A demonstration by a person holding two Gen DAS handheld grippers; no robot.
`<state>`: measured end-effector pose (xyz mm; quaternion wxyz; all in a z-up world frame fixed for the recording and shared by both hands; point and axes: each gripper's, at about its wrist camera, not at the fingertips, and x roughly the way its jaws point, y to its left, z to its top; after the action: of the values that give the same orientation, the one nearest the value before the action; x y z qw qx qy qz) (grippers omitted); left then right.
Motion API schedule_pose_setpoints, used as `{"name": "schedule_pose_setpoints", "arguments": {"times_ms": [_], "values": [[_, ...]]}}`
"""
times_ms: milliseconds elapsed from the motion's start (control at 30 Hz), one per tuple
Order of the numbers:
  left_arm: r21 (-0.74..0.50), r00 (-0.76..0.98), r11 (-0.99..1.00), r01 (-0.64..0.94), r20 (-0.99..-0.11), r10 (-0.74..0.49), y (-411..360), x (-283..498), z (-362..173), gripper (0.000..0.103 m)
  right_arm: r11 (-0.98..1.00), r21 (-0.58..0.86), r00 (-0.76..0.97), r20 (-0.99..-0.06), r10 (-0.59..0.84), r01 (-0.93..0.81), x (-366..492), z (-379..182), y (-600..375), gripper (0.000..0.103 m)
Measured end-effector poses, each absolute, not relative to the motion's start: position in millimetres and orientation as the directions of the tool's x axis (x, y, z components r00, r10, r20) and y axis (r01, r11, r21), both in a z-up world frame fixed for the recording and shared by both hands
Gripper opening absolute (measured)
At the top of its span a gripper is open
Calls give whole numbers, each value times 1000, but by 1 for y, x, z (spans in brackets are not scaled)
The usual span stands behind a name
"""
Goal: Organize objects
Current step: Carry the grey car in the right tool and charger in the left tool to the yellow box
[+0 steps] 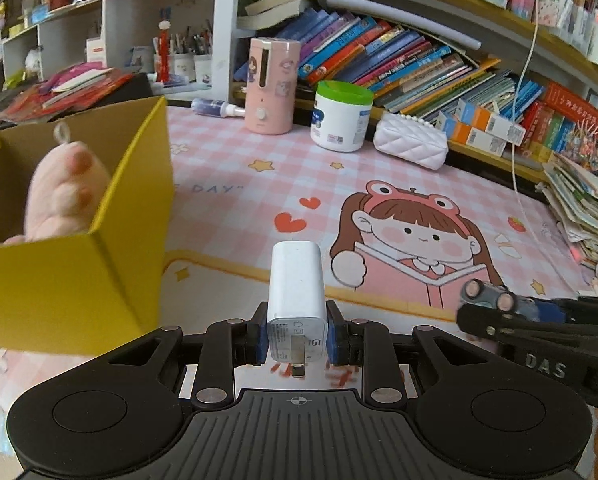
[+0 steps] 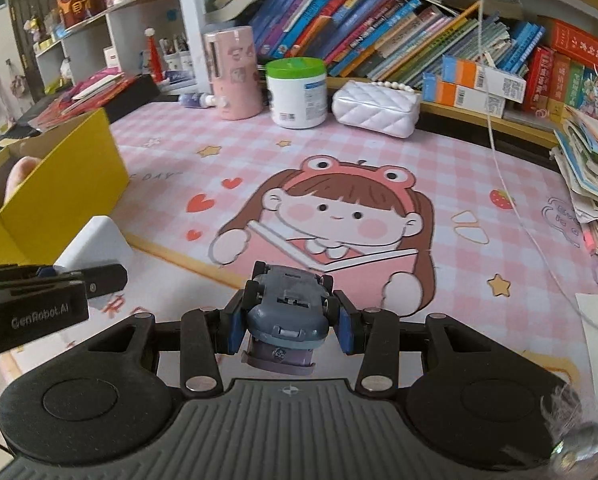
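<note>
My left gripper [image 1: 297, 338] is shut on a white charger plug [image 1: 297, 292], held above the desk mat just right of the open yellow box [image 1: 131, 184]. A pink plush toy [image 1: 63, 196] lies inside the box. My right gripper [image 2: 289, 320] is shut on a grey toy car [image 2: 287, 304], underside up, above the mat's front edge. In the left wrist view the right gripper [image 1: 499, 308] with the car shows at the right. In the right wrist view the left gripper [image 2: 59, 280], the charger [image 2: 95, 244] and the box [image 2: 71, 188] show at the left.
A pink checked cartoon mat [image 2: 339, 168] covers the desk. At the back stand a pink dispenser [image 1: 273, 84], a green-lidded white jar [image 1: 341, 116] and a white quilted purse [image 1: 411, 140] before shelves of books. A paper stack [image 1: 583, 208] lies right; a white cable [image 2: 499, 160] hangs down.
</note>
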<state>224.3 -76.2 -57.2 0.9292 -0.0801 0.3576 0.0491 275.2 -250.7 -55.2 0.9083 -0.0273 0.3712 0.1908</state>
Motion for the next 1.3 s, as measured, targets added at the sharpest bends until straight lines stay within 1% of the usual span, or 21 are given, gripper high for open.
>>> {"name": "schedule_pose_setpoints", "arguments": {"times_ms": [267,500,933,1300], "values": [[-144,765,981,-133,-644,9,-53,177,-50,25,920,73,660,-675,330,-384,236,-47,-220,41],[-167,773,974,-153,-634,12,-20,134,-47,25,909,53,661,-669,339,-413,190,-40,-185,41],[-155,781,965,-210,-621,70,48,51,-39,25,879,68,643,-656,395,-471,108,-36,-115,41],[-138,802,962,-235,-586,112,92,6,-30,25,865,86,641,-637,429,-493,69,-32,-69,41]]}}
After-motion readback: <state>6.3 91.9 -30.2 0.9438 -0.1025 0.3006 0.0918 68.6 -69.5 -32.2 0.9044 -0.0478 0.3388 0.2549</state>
